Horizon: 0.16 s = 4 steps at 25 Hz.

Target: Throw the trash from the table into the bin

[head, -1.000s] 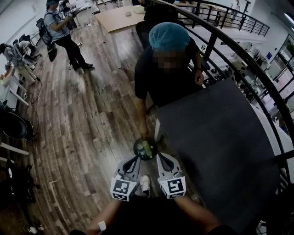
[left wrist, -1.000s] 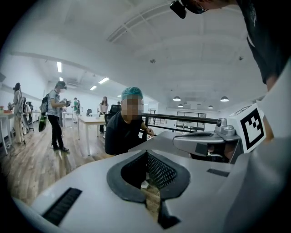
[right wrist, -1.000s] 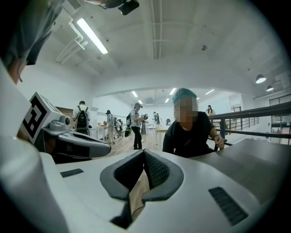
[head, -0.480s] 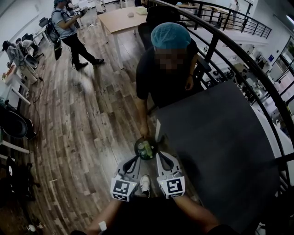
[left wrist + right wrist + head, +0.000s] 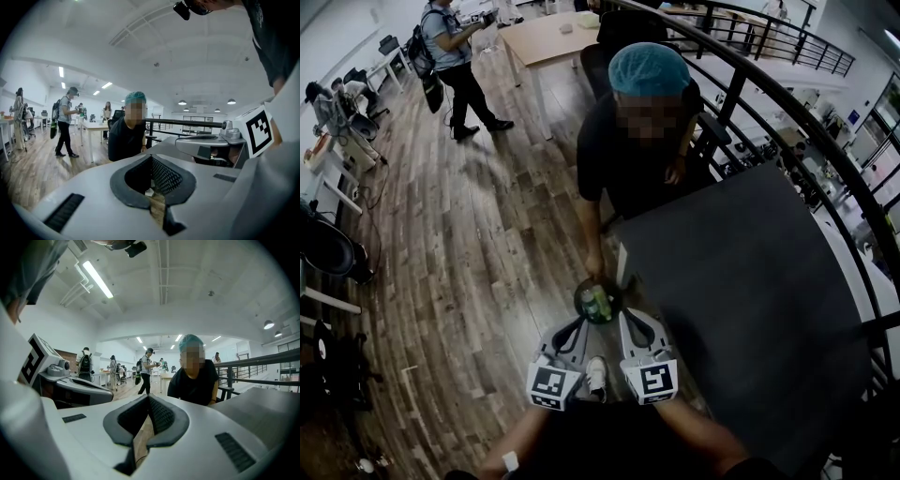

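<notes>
at the bottom edge, the left gripper (image 5: 578,325) and the right gripper (image 5: 627,321) stay closed and empty. just beyond, at 12 o'clock, the bin (image 5: 579,301) holds green trash (image 5: 599,303); the table (image 5: 741,309) at 2 o'clock looks bare. only the far walker (image 5: 455,47) at 11 o'clock moved, so nothing advanced.

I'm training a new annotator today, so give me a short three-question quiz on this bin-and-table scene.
1. True or false: the left gripper and the right gripper are both shut, with nothing between their jaws.
2. Where does the bin stand? A on a chair; B on the floor by the table corner; C on the table top.
3. Whose hand reaches down towards the bin?
Key: 1 true; 2 B; 3 the person in the teal cap.
</notes>
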{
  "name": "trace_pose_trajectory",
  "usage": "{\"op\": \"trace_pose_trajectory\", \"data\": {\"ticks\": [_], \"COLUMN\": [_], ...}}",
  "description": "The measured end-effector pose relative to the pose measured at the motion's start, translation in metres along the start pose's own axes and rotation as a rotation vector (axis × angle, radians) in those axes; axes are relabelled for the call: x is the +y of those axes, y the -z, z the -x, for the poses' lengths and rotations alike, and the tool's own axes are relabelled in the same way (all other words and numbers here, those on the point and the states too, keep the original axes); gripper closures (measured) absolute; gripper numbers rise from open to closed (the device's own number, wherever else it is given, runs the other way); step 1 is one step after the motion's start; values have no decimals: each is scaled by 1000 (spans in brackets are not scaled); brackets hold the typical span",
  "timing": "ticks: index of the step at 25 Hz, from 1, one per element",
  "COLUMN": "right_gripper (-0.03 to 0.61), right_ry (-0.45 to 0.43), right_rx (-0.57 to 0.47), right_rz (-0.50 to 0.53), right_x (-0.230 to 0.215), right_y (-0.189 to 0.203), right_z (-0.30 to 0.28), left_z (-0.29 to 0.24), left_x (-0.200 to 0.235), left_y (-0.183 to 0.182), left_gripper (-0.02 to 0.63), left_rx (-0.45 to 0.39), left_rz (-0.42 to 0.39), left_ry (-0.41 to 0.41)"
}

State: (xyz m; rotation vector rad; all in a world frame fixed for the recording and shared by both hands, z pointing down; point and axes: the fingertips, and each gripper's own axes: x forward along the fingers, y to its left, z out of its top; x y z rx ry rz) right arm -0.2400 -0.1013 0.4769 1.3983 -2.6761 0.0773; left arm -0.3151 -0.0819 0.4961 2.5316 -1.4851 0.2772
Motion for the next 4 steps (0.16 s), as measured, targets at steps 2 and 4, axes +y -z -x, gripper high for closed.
{"op": "trace_pose_trajectory", "data": {"ticks": [2, 4], "right_gripper": [554, 554], "right_ry": [0, -1], "right_rx": [-11, -27], "right_rz": [3, 3], "right_x": [1, 2], "right_y": [1, 1], "right_z": [0, 1], "left_z": [1, 1], "left_x": [-1, -2], "left_y": [1, 2], "left_gripper": [592, 592], "left_rx": [1, 3], "left_rz": [-2, -3], "left_ry": [4, 7]}}
